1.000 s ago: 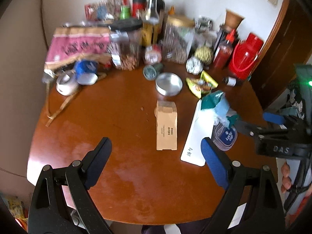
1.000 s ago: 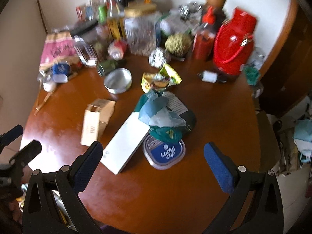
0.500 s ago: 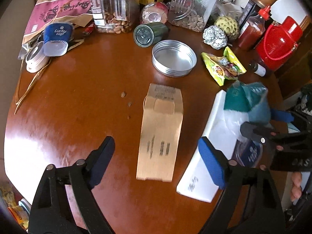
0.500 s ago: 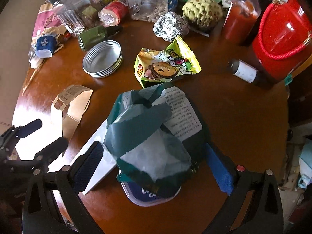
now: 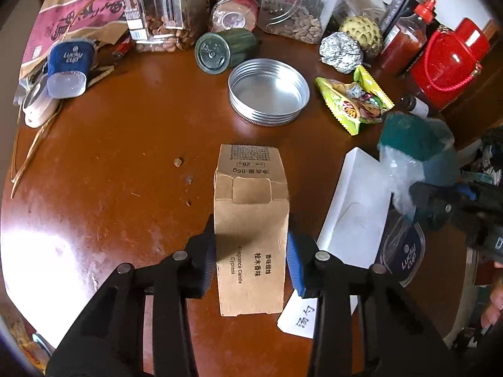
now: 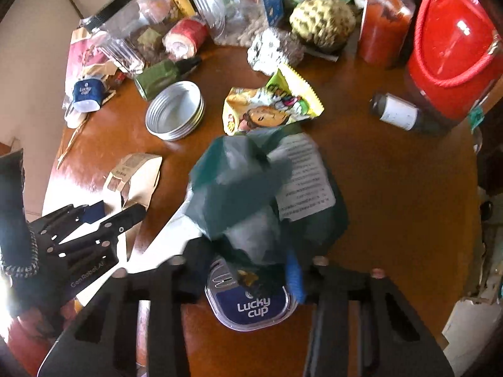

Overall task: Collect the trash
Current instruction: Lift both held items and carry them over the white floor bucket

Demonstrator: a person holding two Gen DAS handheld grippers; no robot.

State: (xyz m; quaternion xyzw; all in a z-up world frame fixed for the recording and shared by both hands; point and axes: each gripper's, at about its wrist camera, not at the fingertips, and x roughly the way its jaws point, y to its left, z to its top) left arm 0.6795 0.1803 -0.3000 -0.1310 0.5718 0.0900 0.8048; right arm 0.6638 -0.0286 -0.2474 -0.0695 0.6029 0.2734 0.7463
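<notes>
You are working over a round, glossy brown table [image 5: 103, 144] set against a pale wall, its far side crowded with jars, bottles and a red jug [image 5: 449, 59]. Take the upturned metal lid [image 5: 268, 91] as your landmark.

Just on your side of the lid lies the brown cardboard box [image 5: 251, 220], flat and lengthwise toward you. Your left gripper [image 5: 251, 254] straddles its near half, the jaws closing, and both pads sit against the box's long sides.

Right of the box, and nearer you than the lid, a white flat box [image 5: 352, 216] lies at a slant. On its right edge sits the crumpled green plastic bag [image 6: 248, 188], heaped over a clear "Lucky cup" container [image 6: 251, 308]. Your right gripper [image 6: 248, 270] is closing around the bag's lower part; the left pad is dark and blurred, so you cannot tell for sure whether both pads are pressing yet.

Right of the lid lies a yellow-green snack wrapper [image 5: 355, 100], with a foil ball [image 5: 339, 51] just beyond it. Far left of the lid, a second blue cup [image 5: 70, 62] lies tipped on its side.
</notes>
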